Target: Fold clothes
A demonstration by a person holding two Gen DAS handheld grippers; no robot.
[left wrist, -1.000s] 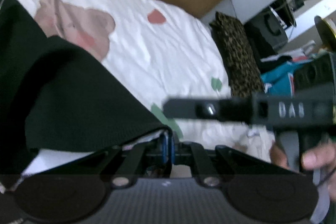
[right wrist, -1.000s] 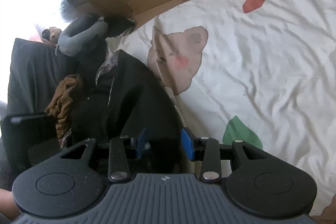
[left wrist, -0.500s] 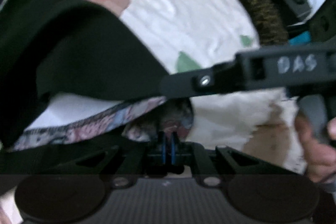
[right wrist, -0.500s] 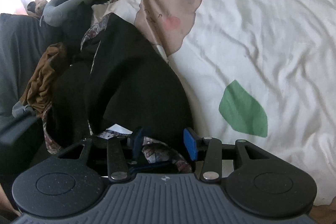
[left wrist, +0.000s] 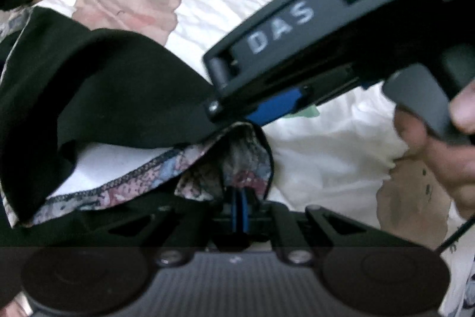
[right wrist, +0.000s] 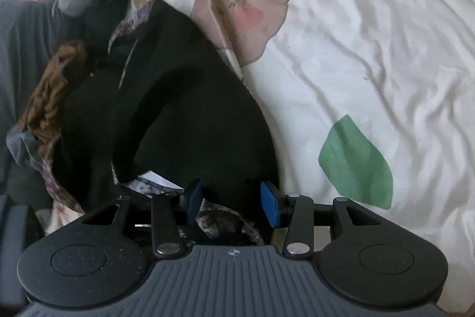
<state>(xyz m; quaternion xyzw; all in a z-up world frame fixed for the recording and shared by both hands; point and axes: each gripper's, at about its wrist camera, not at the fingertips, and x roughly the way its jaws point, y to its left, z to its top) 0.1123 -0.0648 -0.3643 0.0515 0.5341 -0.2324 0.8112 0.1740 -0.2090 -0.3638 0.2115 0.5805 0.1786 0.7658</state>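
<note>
Folding is barely starting: the black garment (right wrist: 178, 115) is lying bunched at left on the bed (right wrist: 371, 49). The left gripper (left wrist: 240, 199) is pinching its patterned hem (left wrist: 237, 165); the right gripper (right wrist: 231, 202) fingers are standing apart around it.

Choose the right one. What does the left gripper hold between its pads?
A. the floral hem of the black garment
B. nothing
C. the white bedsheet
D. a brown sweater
A: in the left wrist view, the left gripper is shut, its blue pads pinching the floral hem of the black garment.
</note>
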